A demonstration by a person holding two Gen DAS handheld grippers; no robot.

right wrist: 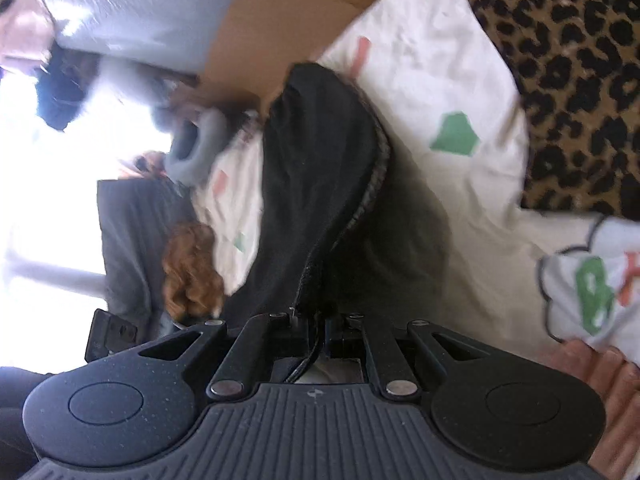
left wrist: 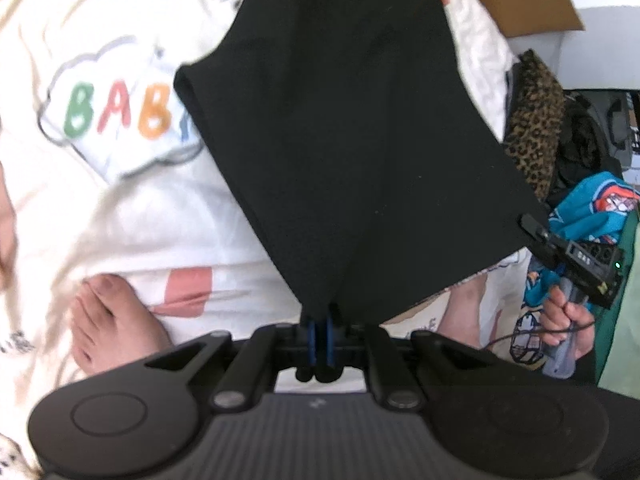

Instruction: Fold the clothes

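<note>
While both my jaws stand pinched tight, my left gripper (left wrist: 320, 320) at the bottom centre of its view bites one corner of the black garment (left wrist: 340, 128), which fans upward across the middle of the frame above the white printed sheet (left wrist: 120, 200). My right gripper (right wrist: 316, 328) clamps another edge of that black cloth, seen at centre in its view, beside a leopard-print fabric (right wrist: 568, 80) at upper right.

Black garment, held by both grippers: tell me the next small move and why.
Probably lower it flat onto the white printed sheet. The left gripper and right gripper each pinch a corner of the black garment, jaws shut, so it hangs spread above the sheet, not yet laid down for a fold.
</note>
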